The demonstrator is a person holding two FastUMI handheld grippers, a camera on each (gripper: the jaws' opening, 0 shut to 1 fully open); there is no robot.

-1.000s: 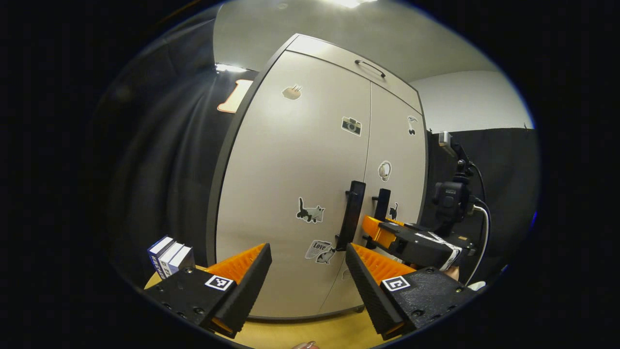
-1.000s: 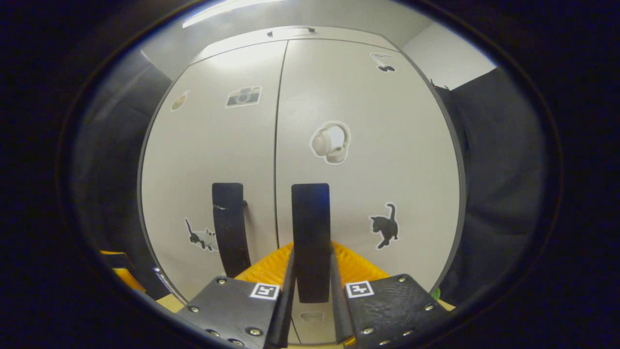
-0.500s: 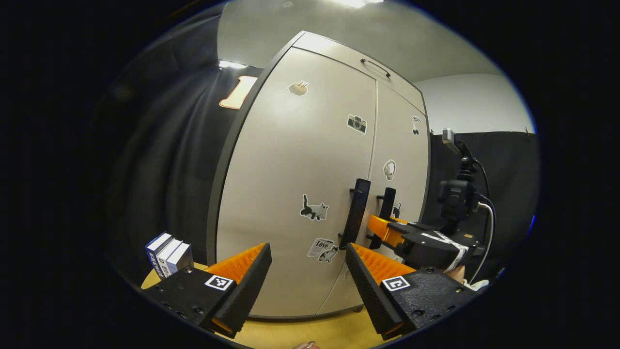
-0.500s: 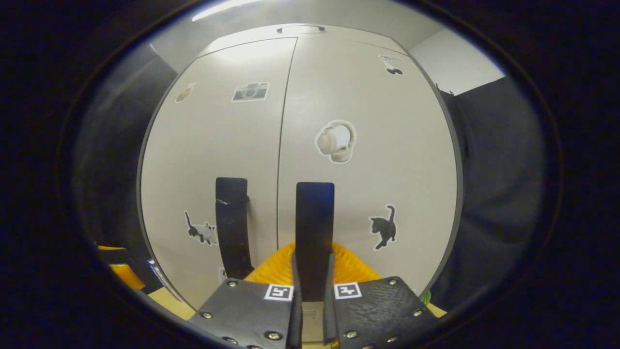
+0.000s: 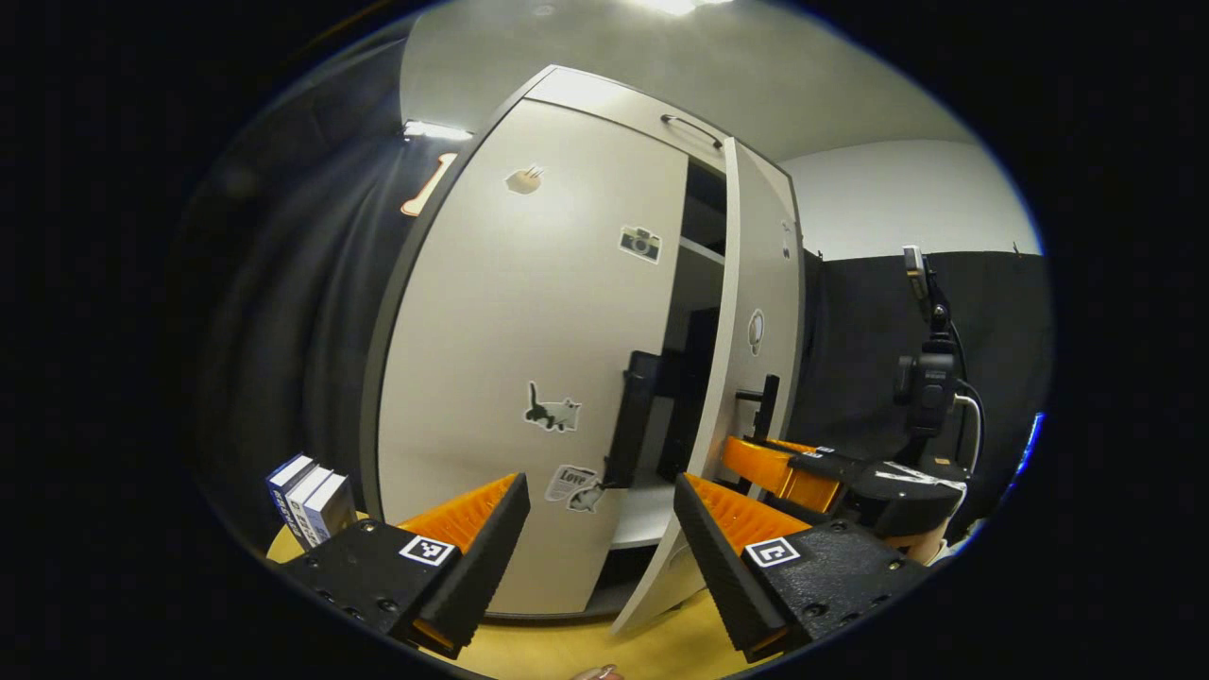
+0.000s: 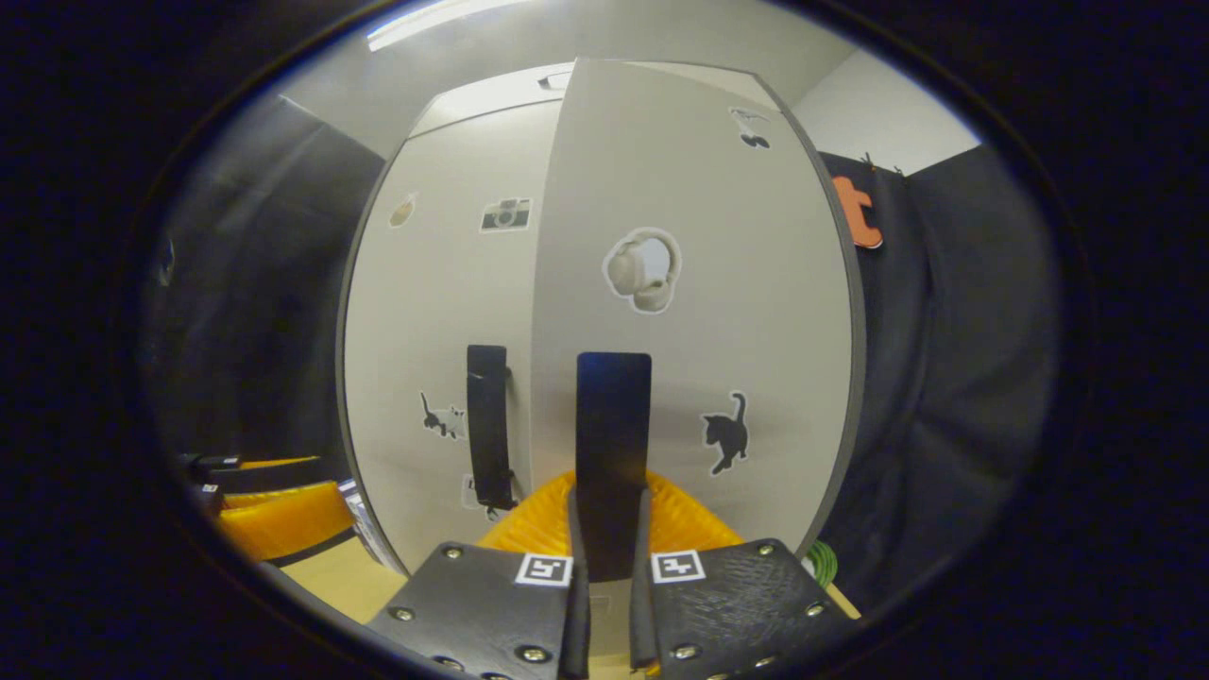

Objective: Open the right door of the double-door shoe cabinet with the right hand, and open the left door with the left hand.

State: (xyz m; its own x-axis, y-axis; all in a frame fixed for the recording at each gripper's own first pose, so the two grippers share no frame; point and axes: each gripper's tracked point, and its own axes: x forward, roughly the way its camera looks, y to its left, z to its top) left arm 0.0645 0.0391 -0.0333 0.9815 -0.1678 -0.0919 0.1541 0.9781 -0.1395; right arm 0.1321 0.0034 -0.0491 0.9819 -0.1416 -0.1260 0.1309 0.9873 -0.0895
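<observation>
The beige shoe cabinet stands ahead with stickers on both doors. Its right door (image 5: 756,283) (image 6: 699,283) is swung partly outward, and a dark gap with shelves (image 5: 694,312) shows behind it. My right gripper (image 6: 609,557) is shut on that door's black vertical handle (image 6: 614,434), and it appears in the left gripper view as an orange and black tool (image 5: 803,467) at the handle (image 5: 767,406). The left door (image 5: 529,312) (image 6: 444,312) is closed, its black handle (image 5: 631,416) (image 6: 488,434) untouched. My left gripper (image 5: 600,515) hangs open a little short of it.
Several small boxes (image 5: 304,491) stand on the wooden surface (image 5: 567,647) left of the cabinet. A camera on a stand (image 5: 930,378) with a cable rises at the right. Black cloth hangs on both sides of the cabinet.
The right door has swung outward with my right gripper on its handle, exposing the shelves. The right gripper's fingers closed tighter on the handle. My left gripper stays open.
</observation>
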